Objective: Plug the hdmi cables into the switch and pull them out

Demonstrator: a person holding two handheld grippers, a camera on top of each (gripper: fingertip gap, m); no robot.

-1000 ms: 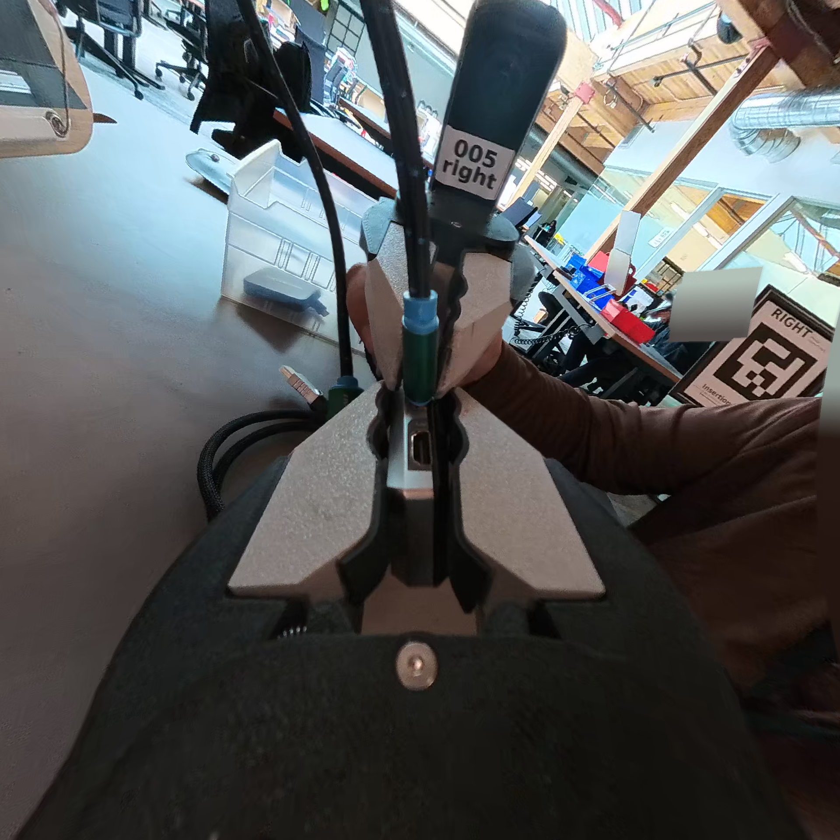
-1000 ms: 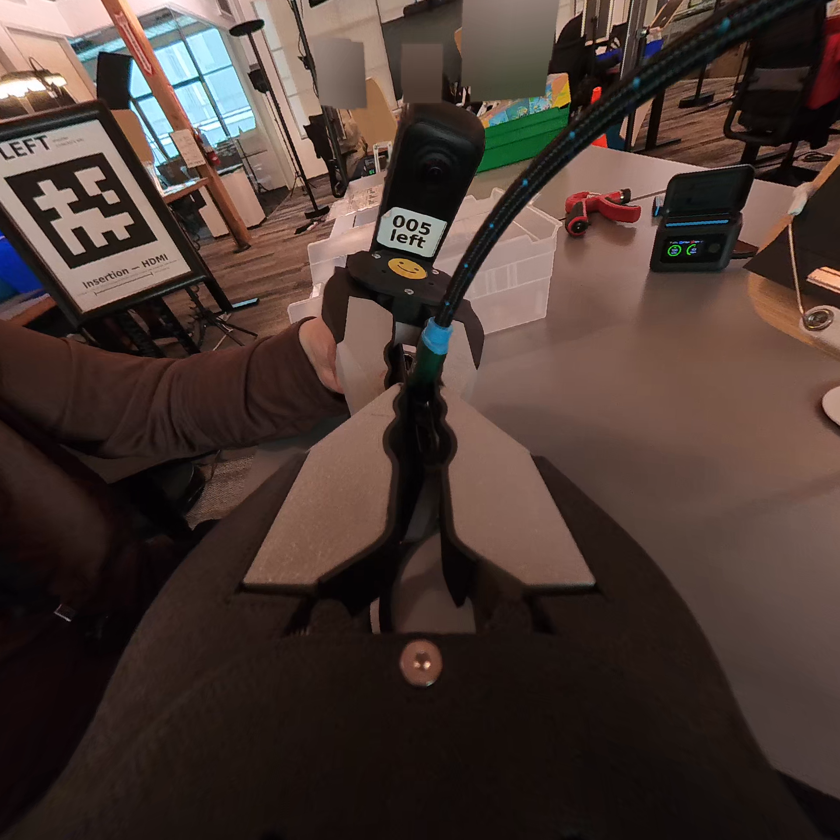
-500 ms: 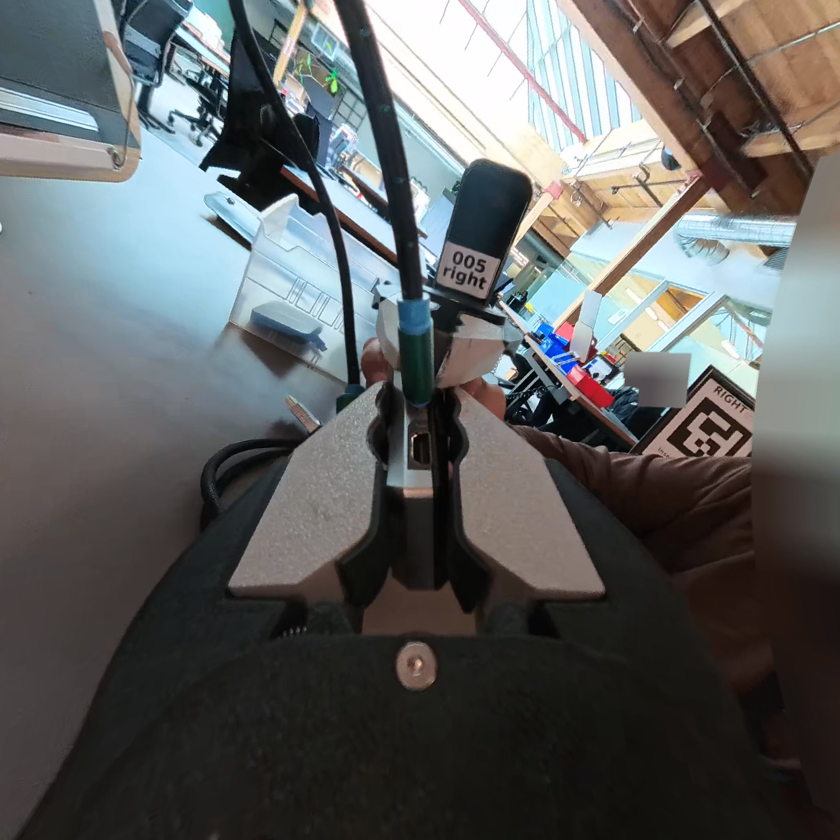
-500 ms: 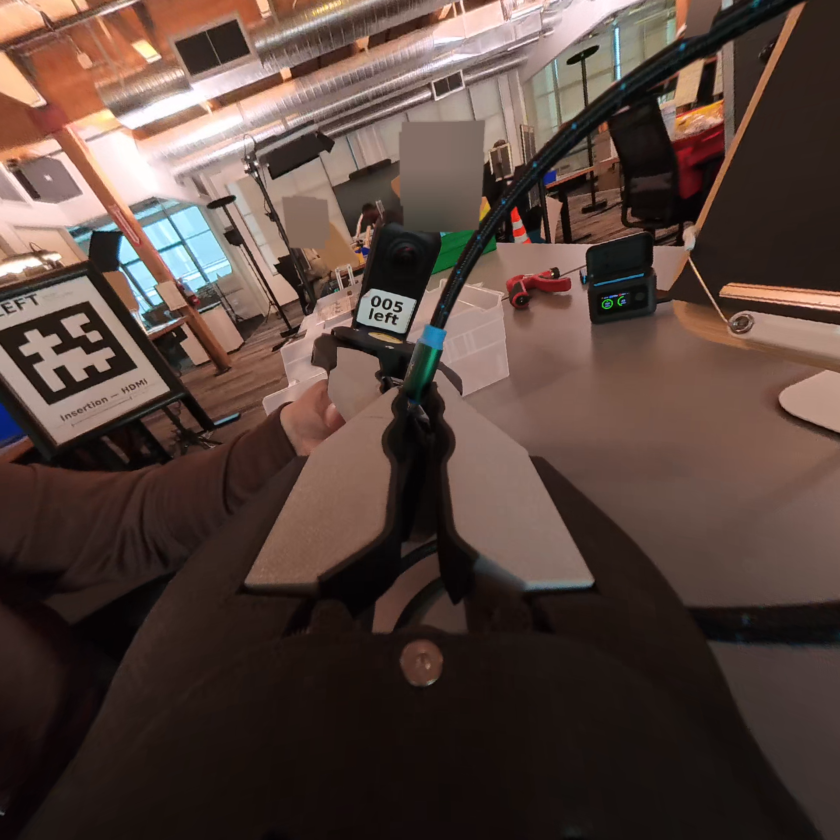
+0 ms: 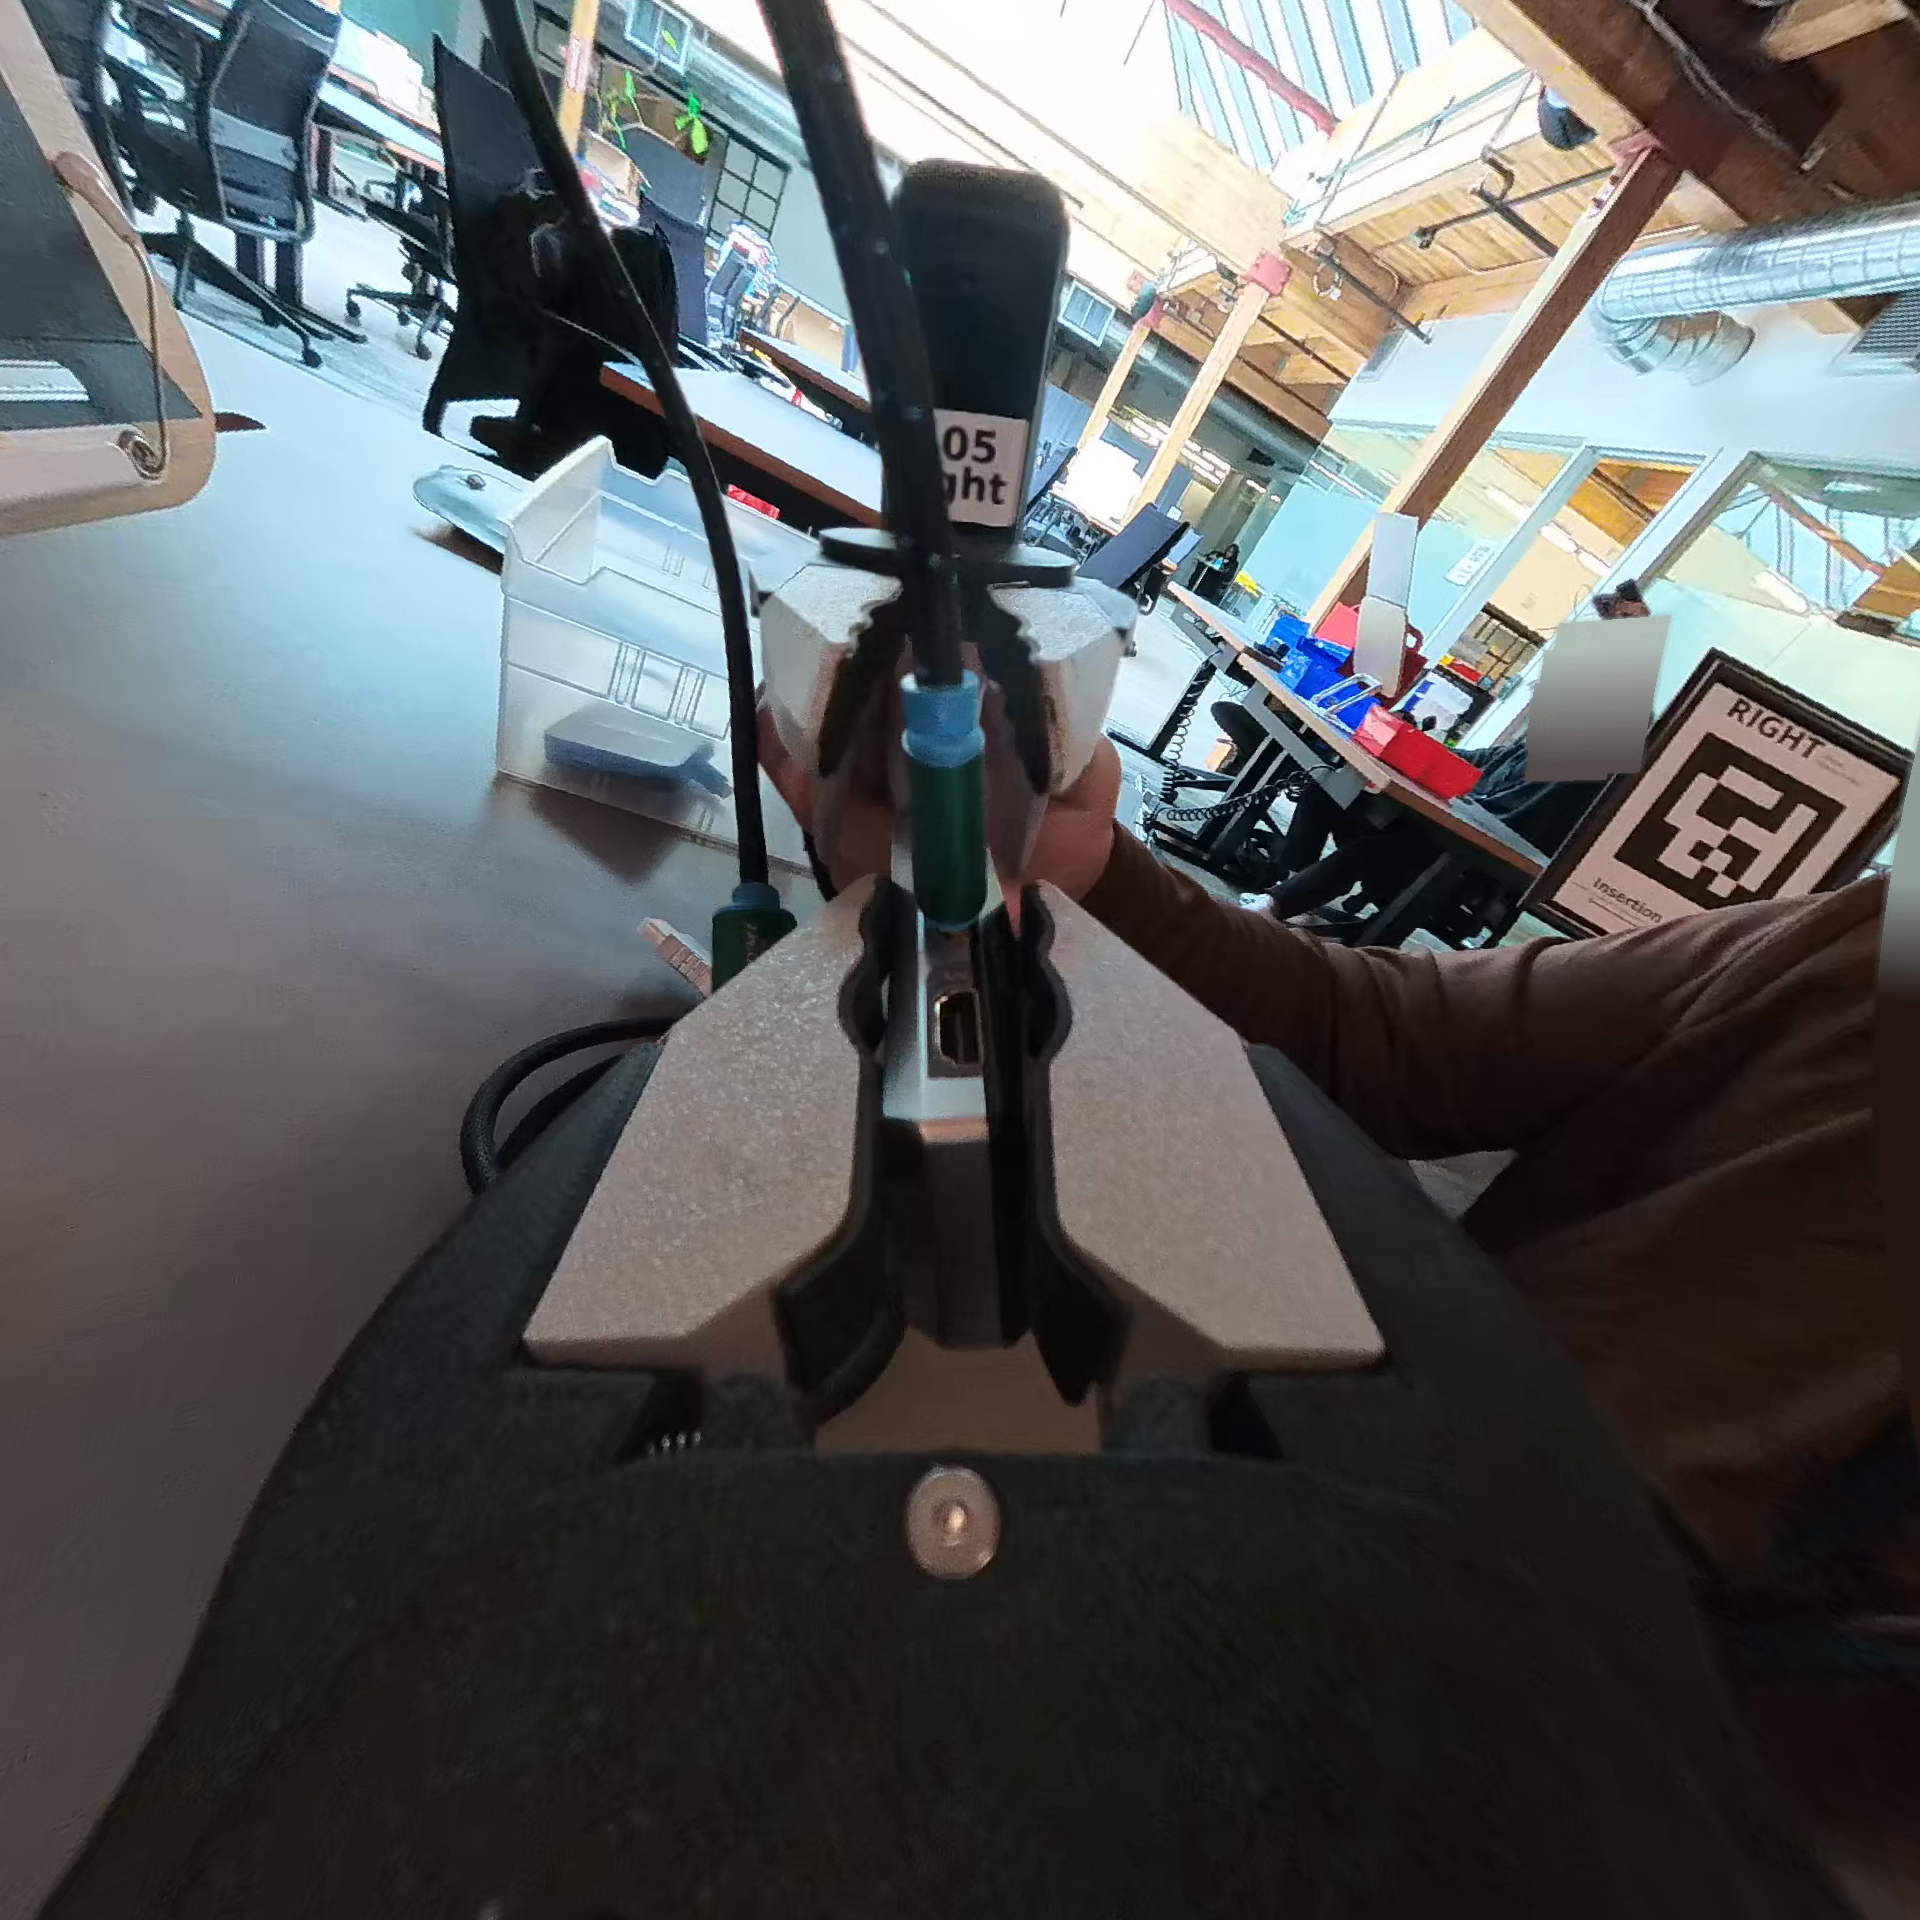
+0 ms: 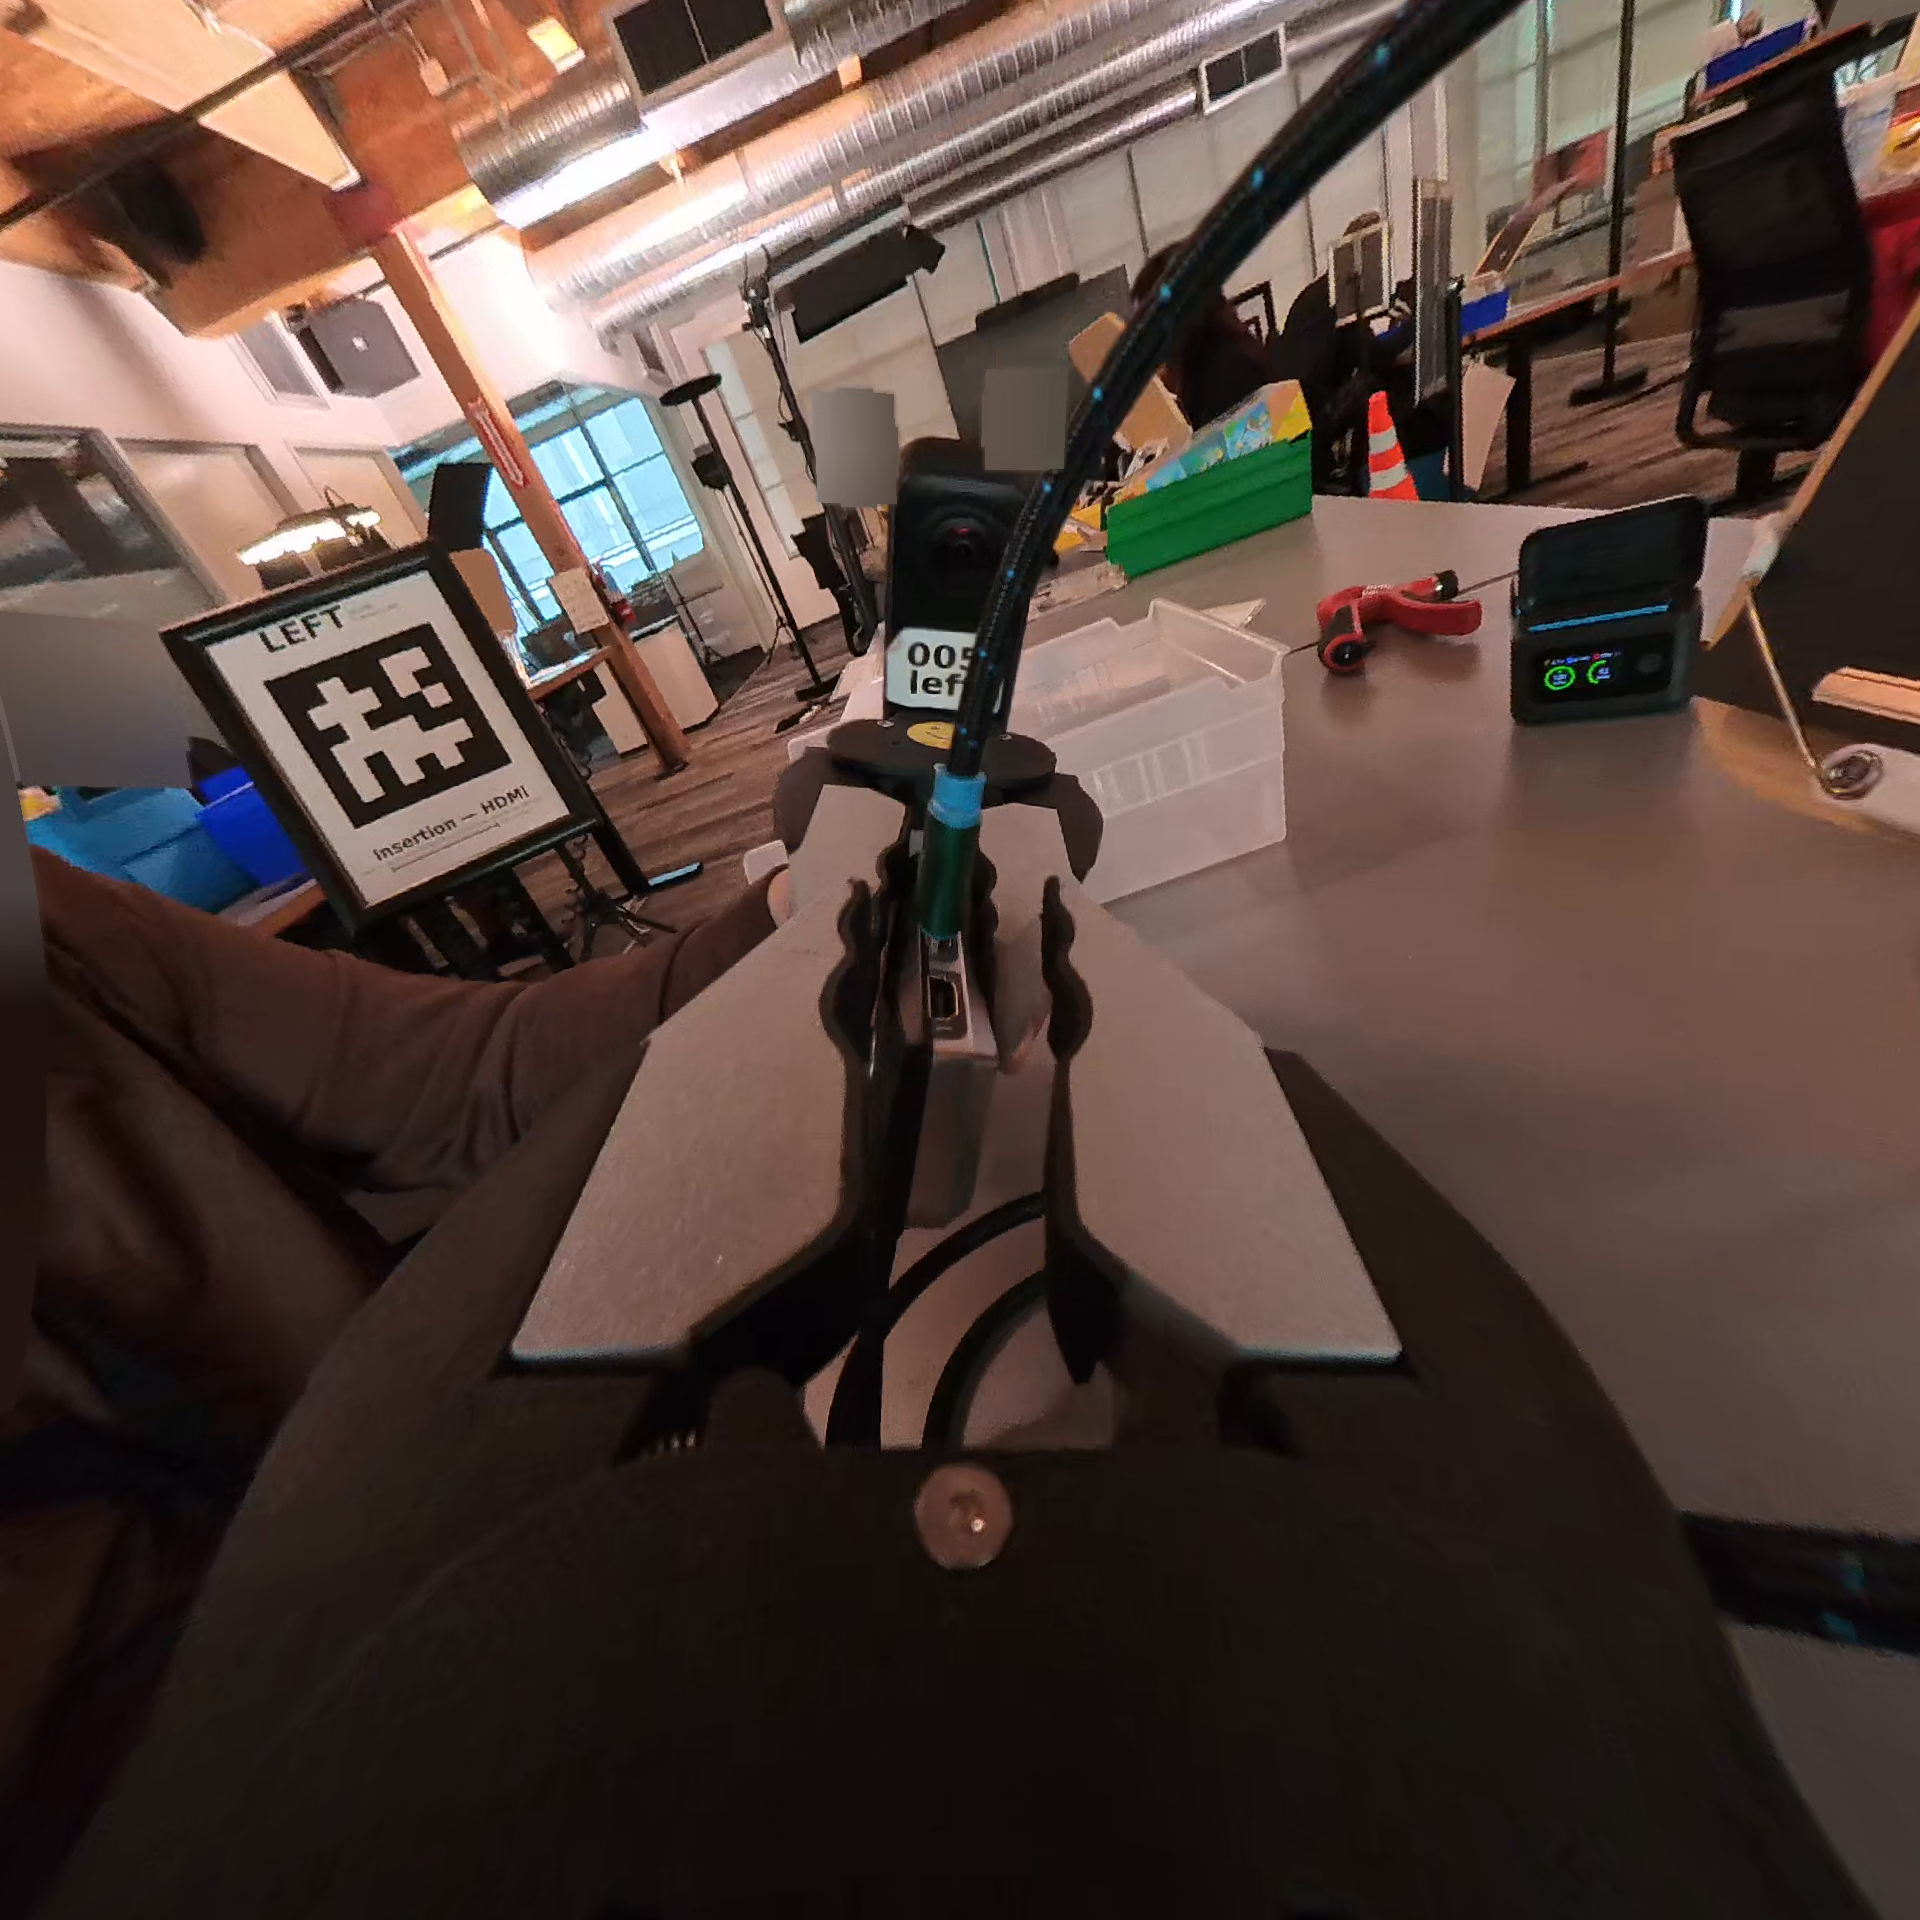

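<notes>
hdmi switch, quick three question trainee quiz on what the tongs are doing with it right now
1. True or false: the left tongs are shut on the switch.
2. The right tongs are: A) open, not gripping the green plug; B) shut on that plug; C) out of sight.
3. Fill in: the port beside the green plug is ___.

Key: 1 true; 2 A; 3 empty.
</notes>
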